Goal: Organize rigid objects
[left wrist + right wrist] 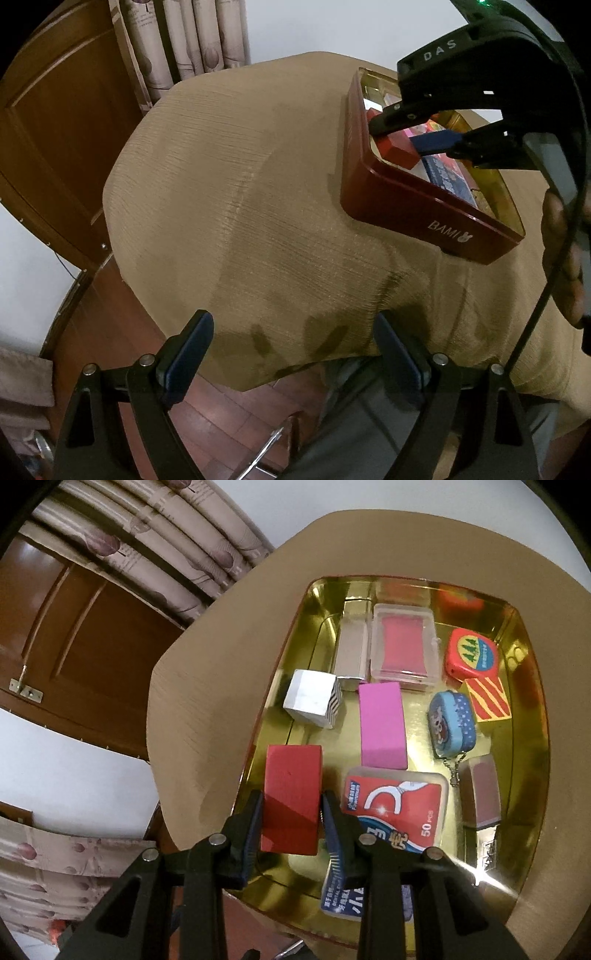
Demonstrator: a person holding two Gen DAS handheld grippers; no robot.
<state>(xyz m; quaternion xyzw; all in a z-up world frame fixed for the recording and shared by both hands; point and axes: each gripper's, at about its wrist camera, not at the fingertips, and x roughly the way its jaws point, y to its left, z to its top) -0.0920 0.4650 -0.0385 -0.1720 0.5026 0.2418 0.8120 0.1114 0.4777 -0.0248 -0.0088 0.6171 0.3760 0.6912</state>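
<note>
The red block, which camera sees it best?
The right wrist view. There the red block fills the middle, clamped between the right gripper fingers over the gold tin. The left wrist view shows only a corner of it inside the tin, partly hidden by that gripper.

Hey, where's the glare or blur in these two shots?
Right wrist view: a bright flare on the gold tin rim near the bottom right corner, and its floor mirrors the items; the red block is sharp. Left wrist view: dimmer, soft shadows on the tablecloth, edges bent by fisheye.
</note>
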